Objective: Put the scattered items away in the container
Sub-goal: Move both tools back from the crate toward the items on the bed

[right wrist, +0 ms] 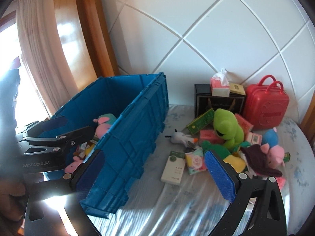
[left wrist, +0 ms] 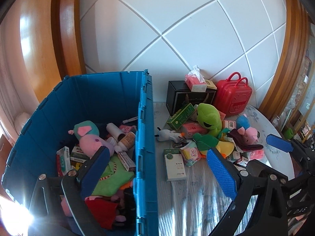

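White panelled wall backs a cloth-covered desk (right wrist: 177,200) where both tongs, left (left wrist: 157,169) and right (right wrist: 155,173), hover spread and empty between the half-filled blue crate (left wrist: 145,129) and the toy-and-box pile (right wrist: 222,137), seemingly ready for another pick.

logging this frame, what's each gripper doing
Left gripper: open, empty, straddling the blue crate wall.
Right gripper: open, empty.

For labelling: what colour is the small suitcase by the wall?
Red, handles included: the small suitcase. It shows best in the right wrist view.
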